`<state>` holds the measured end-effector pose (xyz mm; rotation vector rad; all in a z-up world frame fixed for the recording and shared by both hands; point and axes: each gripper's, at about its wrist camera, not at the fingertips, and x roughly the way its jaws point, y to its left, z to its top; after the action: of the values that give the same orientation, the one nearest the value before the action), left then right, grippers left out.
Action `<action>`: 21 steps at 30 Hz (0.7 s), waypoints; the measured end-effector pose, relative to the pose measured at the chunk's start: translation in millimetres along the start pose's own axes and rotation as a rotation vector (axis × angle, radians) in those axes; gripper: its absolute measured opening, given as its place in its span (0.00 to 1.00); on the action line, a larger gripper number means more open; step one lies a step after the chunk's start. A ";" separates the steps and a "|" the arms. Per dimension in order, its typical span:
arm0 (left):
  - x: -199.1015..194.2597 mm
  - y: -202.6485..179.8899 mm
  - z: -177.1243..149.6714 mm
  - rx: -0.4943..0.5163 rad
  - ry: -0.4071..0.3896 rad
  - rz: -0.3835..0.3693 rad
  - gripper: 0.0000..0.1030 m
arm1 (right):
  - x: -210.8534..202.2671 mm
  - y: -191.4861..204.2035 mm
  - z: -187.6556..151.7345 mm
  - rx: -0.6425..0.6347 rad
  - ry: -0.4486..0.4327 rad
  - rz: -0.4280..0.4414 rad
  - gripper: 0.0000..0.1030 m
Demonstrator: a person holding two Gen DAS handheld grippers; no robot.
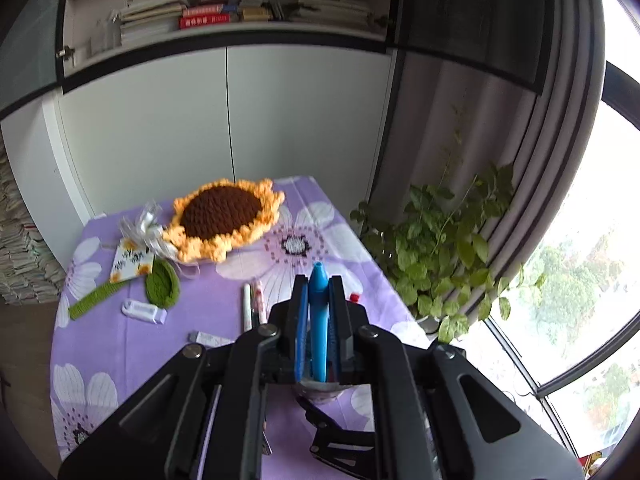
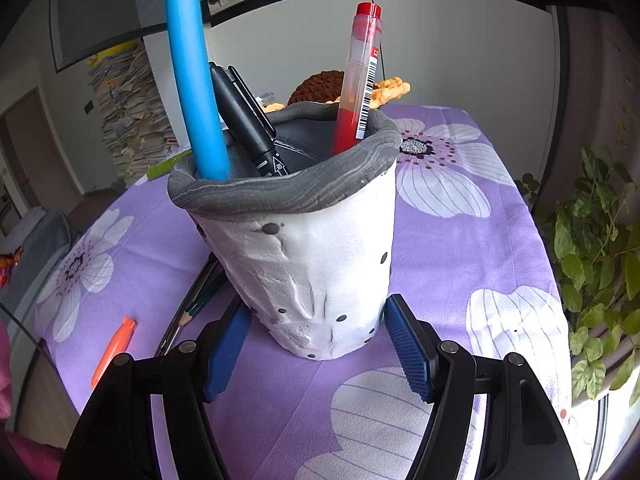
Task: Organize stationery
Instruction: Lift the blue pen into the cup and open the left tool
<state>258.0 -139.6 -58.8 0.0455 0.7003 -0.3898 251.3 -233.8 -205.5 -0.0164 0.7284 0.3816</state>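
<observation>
Crocheted sunflower [image 1: 224, 216] on purple floral tablecloth [image 1: 120, 344], leafy plant [image 1: 444, 252], bookshelf [image 1: 224, 12]

Readable text: almost none.
A barcode label is seen on the red pen [image 2: 358, 80]; digits unreadable. White characters on the red book spines [image 1: 204, 16] are too blurred to be read.
</observation>
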 end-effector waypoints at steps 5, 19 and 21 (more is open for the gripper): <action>20.2 6.0 -17.5 0.002 0.089 -0.002 0.08 | 0.3 -0.3 0.1 0.000 0.000 0.000 0.68; 0.1 51.9 -28.9 -0.106 0.080 0.082 0.44 | 0.3 -0.5 0.0 -0.001 0.001 0.001 0.68; 19.0 64.3 -34.6 -0.137 0.146 0.127 0.43 | 0.2 -0.2 -0.2 -0.001 0.001 0.001 0.68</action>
<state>273.3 -80.4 -103.0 -0.0112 0.8622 -0.2172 251.4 -234.0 -205.7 -0.0171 0.7291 0.3829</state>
